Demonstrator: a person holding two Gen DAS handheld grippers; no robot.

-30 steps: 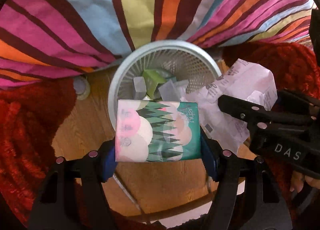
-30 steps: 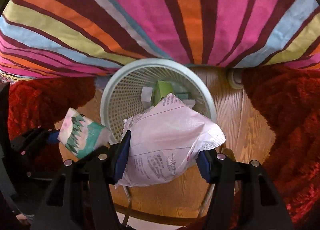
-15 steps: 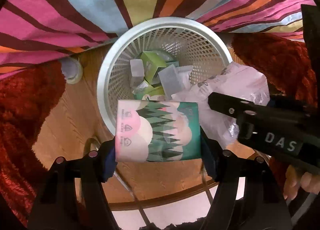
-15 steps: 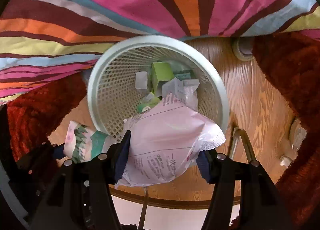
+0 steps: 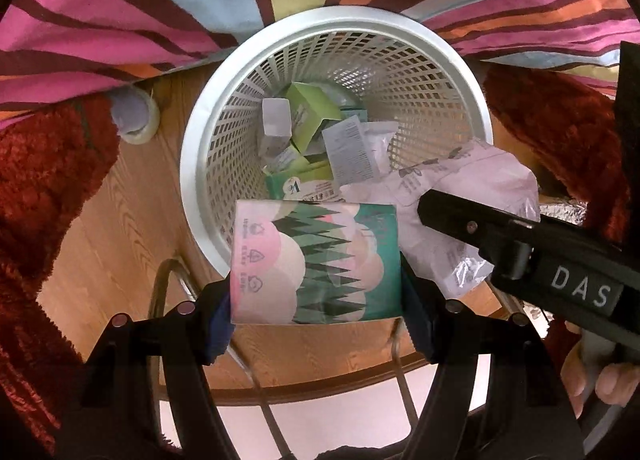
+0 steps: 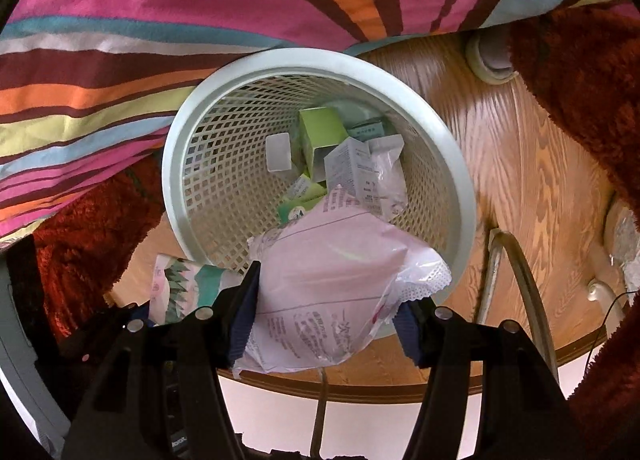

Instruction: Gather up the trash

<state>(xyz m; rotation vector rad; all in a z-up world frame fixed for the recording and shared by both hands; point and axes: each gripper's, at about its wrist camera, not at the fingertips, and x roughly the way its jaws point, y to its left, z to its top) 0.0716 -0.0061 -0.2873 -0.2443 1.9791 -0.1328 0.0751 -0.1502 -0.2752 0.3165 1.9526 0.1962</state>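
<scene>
The tissue pack (image 5: 316, 262), printed with green trees and pink hills, sits clamped flat between the pads of the left gripper (image 5: 316, 300), held out over the near rim of the white mesh basket (image 5: 192, 164), probably so that it falls inside when let go. Just beside it, the right gripper (image 6: 326, 318) pinches a crumpled pale pink wrapper (image 6: 332, 280) over the same rim. Small boxes and packets (image 6: 320, 140) already lie at the bottom. The basket stands on a wooden floor (image 6: 540, 188), touching a striped cloth (image 6: 160, 20), with red rug (image 5: 44, 180) on either side.
</scene>
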